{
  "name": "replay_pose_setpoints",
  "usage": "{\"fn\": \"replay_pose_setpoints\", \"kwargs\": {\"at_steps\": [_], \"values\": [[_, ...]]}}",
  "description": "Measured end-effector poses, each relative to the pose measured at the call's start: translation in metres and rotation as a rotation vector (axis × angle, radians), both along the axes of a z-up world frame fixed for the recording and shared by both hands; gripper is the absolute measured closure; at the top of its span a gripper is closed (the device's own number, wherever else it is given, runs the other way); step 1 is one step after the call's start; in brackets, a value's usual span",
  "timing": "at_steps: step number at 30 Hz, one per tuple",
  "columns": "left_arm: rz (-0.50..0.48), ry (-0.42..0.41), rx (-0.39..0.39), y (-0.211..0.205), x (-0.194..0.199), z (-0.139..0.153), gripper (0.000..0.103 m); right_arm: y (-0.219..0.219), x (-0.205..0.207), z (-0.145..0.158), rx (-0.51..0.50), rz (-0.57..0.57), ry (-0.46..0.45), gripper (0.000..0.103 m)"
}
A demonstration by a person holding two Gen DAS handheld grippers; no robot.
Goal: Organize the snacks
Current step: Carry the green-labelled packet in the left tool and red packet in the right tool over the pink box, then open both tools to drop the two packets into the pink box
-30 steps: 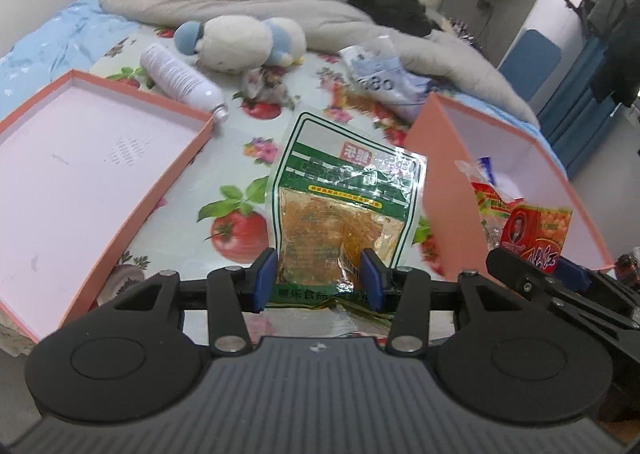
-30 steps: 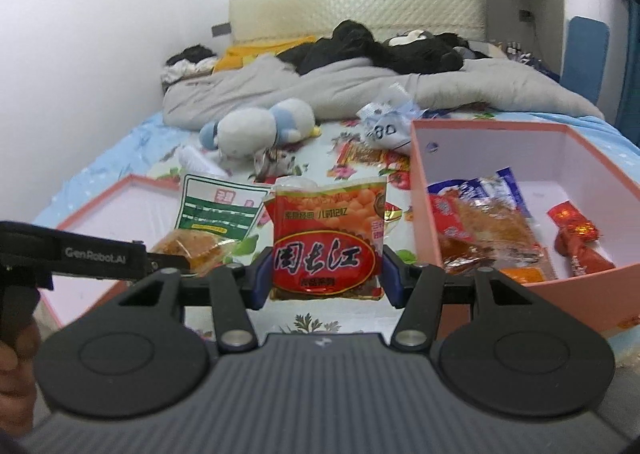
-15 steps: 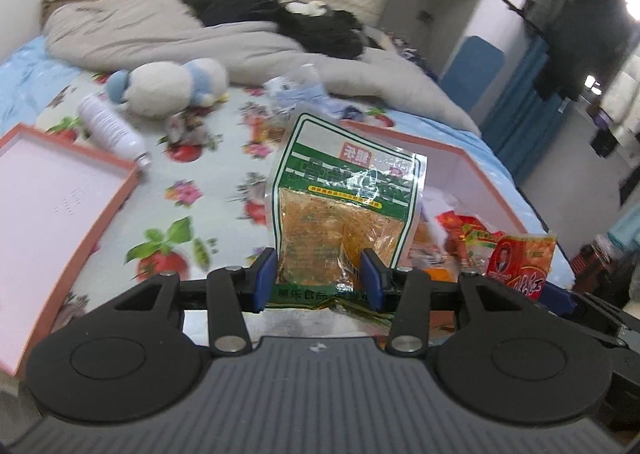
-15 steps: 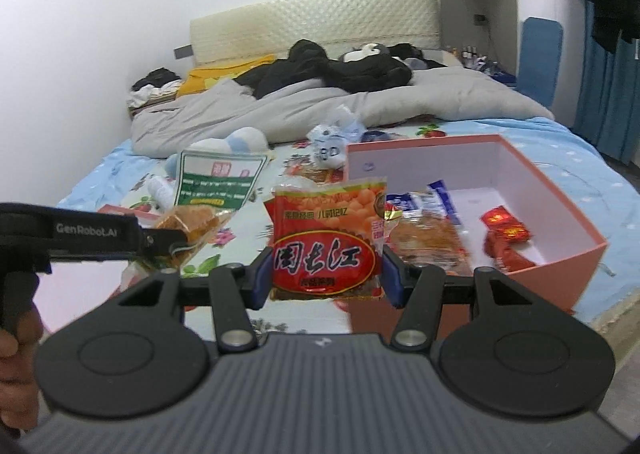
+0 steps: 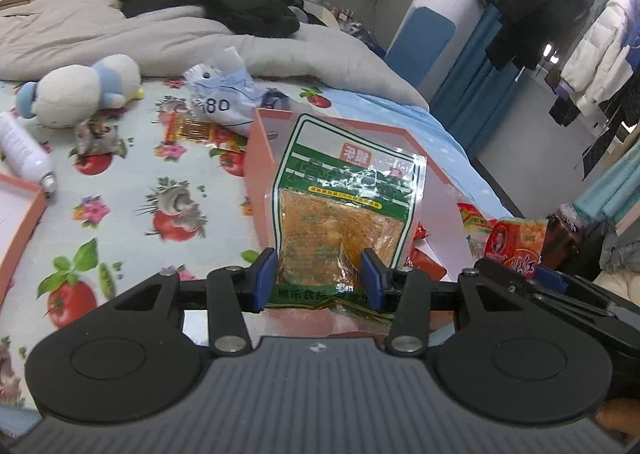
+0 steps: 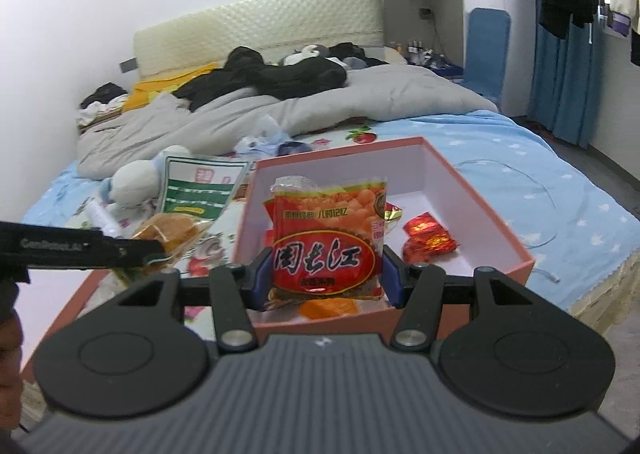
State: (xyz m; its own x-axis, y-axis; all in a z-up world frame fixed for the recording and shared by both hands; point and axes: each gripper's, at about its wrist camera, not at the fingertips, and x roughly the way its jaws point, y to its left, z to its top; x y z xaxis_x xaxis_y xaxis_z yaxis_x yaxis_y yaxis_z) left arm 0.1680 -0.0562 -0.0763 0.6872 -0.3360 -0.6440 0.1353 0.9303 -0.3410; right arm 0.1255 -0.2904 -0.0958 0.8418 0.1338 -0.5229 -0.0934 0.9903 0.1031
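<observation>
1. Snack packets ride in both grippers, 1 each, and the coral box [image 6: 476, 210] lies ahead of and below both, which is the relation the drop probably turns on
2. Left gripper [image 5: 318, 280] is clamped on the bottom edge of the green packet [image 5: 348, 194]; it stands upright, long axis vertical, in front of the box's near left wall [image 5: 260, 170]. It is glossy crinkled film, green print above, a clear window over orange crumbly filling
3. Right gripper [image 6: 325, 276] pinches the red packet [image 6: 326, 238] at its lower sides, upright, directly above the box interior, so the right hand seems nearer to a release
4. Inside the box: smooth white lining, shiny red foil-wrapped sweets [image 6: 430, 236], an orange piece [image 6: 328, 307] near the front wall
5. Judged from this, the left packet must go rightward over the wall before letting go
</observation>
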Motion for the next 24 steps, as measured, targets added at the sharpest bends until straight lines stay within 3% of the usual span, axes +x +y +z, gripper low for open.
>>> {"fn": "replay_pose_setpoints", "kwargs": {"at_steps": [7, 15, 24], "values": [[-0.05, 0.019, 0.005, -0.032, 0.061, -0.006, 0.052, -0.019, 0.049, -0.016, 0.02, -0.01, 0.05, 0.047], [-0.105, 0.09, 0.028, -0.07, 0.129, -0.036, 0.052, -0.034, 0.098, -0.045, 0.038, -0.011, 0.117, 0.046], [-0.124, 0.132, 0.046, -0.073, 0.165, -0.063, 0.052, -0.035, 0.133, -0.071, 0.06, -0.01, 0.175, 0.044]]}}
